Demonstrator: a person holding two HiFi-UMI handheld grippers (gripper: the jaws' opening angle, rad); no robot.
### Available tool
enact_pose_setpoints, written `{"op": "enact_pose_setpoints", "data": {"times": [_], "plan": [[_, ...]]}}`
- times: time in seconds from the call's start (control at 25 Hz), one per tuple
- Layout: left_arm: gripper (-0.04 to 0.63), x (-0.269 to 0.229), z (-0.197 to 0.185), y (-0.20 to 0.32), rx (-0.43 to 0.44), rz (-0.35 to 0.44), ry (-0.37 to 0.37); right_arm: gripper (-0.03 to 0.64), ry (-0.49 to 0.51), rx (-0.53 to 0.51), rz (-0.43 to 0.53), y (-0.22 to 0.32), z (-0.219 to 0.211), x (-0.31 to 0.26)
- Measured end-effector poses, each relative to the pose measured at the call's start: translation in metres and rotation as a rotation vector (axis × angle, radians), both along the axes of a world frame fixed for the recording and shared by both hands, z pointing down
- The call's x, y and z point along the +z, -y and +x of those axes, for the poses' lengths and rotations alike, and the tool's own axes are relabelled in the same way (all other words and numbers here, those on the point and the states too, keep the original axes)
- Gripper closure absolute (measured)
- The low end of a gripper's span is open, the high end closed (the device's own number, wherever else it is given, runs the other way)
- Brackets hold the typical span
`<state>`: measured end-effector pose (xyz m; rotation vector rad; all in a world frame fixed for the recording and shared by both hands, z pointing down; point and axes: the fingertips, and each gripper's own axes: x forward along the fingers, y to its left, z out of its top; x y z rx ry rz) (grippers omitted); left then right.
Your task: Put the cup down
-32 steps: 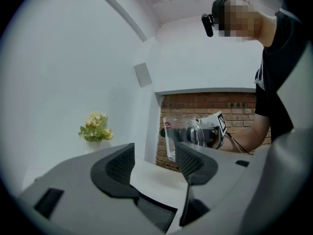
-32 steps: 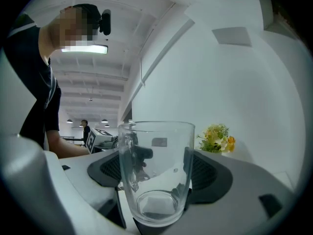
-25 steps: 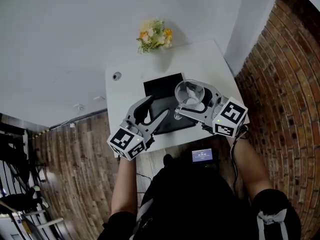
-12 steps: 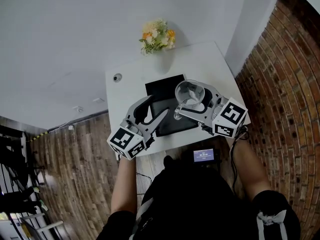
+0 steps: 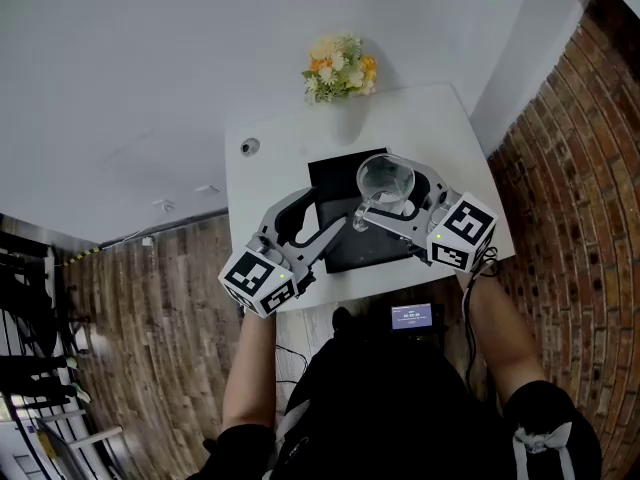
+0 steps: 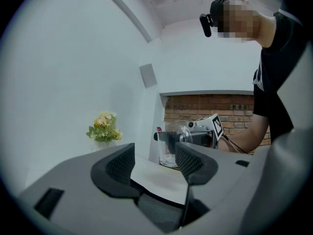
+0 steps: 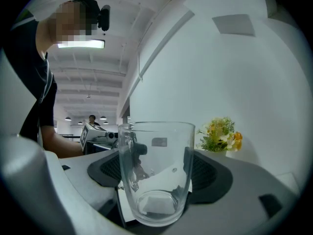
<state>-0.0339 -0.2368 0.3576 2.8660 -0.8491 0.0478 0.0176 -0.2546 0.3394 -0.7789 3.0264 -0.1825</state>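
Right tongs (image 5: pixel 381 197): clamped on the cup (image 5: pixel 385 179), centre frame.
Left tongs (image 5: pixel 322 214): wide, empty.
Progress: we judge the cup unreleased; setting it on the surface (image 5: pixel 272 176) remains.

The right hand-held gripper (image 5: pixel 383 196) has carried the cup (image 5: pixel 385 176) toward 11 o'clock over the black mat (image 5: pixel 335 173), while the left hand-held gripper (image 5: pixel 318 216) has slid toward 9 o'clock.

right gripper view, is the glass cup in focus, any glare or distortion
Right gripper view: the glass cup is sharp, the ceiling light strip glares white, fisheye bends straight lines and blackens the corners. Head view: the brick wall curves too.
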Motion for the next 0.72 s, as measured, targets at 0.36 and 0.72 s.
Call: {"op": "enact_pose_setpoints", "data": {"times": [0.36,0.72], "plan": [[0.344,0.015,-0.021,0.025,-0.029,-0.024,0.005,0.242,0.0,-0.02,-0.049,0.038,-0.026,0.032],[0.344,0.039,-0.052,0.044,-0.097,-0.075,-0.005,0.242,-0.046,0.02,-0.085,0.085,-0.044,0.09]]}}
